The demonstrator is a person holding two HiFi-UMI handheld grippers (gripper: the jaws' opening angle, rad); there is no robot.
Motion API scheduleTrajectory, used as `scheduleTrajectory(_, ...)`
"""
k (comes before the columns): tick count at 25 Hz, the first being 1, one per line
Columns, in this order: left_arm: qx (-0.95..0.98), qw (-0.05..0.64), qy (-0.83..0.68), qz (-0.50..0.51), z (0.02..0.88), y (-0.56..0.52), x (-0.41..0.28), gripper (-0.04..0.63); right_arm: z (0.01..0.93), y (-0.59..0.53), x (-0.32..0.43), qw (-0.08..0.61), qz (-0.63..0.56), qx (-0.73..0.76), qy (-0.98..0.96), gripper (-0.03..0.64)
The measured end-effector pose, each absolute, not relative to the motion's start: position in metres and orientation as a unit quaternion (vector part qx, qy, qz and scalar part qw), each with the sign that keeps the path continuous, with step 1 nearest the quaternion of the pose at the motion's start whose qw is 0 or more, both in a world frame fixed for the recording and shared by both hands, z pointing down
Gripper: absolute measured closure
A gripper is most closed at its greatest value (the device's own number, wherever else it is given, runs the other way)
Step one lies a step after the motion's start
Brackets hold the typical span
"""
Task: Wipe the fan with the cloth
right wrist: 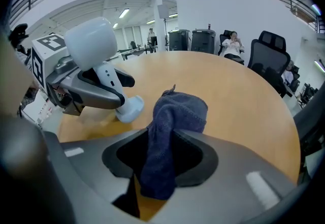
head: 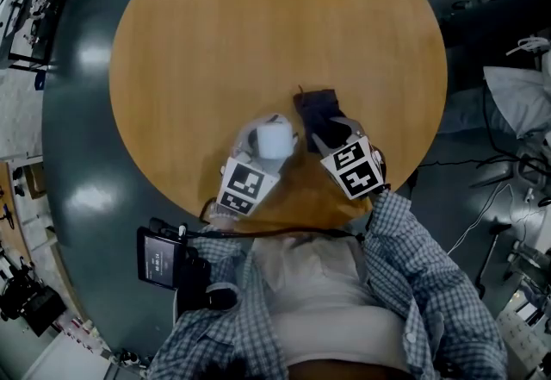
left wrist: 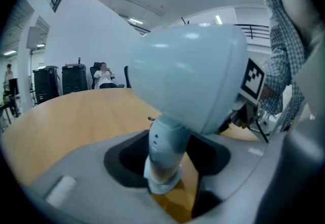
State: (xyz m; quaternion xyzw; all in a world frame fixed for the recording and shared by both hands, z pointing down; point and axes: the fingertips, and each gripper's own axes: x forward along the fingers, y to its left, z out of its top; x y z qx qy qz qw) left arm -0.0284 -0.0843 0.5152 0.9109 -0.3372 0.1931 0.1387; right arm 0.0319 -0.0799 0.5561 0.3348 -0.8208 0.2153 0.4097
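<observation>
Where the fan stands: the small white fan (head: 274,139) is at the lower middle of the head view, on the round wooden table (head: 258,16) near its lower edge. In the right gripper view its base rests on the wood at centre left, with the stem leaning and the rounded head at upper left.
Left gripper: the left gripper (head: 258,150) reaches in from the lower left of the head view and its claw is released. In its own view the fan's stem stands in the gap, and bare wood shows between the stem and the jaw on the frame's right.
Right gripper: the right gripper (head: 327,135) sits just right of the fan in the head view. Its claw is let go too, with the jaws apart.
Cloth: the dark blue cloth (right wrist: 175,116) hangs through the gap between the right gripper's jaws, with dark space showing at its left side. It bunches up on the table just beyond the tips. In the head view it lies just above that gripper and up-right of the fan.
Marker cubes: the marker cubes (head: 353,167) sit one on each gripper, side by side at the table's lower edge.
Person: checked sleeves (head: 413,283) fill the bottom of the head view.
Device: a dark box with a screen (head: 162,258) is at lower left, beside the left sleeve.
Background: a seated person (right wrist: 233,40) and an office chair (right wrist: 269,48) are at the upper right of the right gripper view.
</observation>
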Motion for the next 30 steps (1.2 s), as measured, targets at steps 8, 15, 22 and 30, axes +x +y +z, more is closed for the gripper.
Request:
scheduleTrajectory(8,0.901,0.153,-0.356,0.194,0.525,-0.076,-0.045,0.353,0.553,-0.082,0.049,0.39,0.203,0.344,-0.83,0.367)
scheduleTrajectory(15,0.894,0.17,-0.372,0.182,0.519,-0.051,-0.067,0.383,0.537,-0.082,0.072,0.382,0.192,0.367,-0.826,0.4)
scheduleTrajectory(22,0.887,0.149,-0.412,0.15,0.479,-0.052,-0.106,0.526,0.499,-0.101,0.074,0.307,0.183,0.443,-0.822,0.591)
scheduleTrajectory(30,0.881,0.13,-0.444,0.096,0.432,-0.071,-0.11,0.595,0.458,-0.116,0.064,0.231,0.17,0.46,-0.84,0.612)
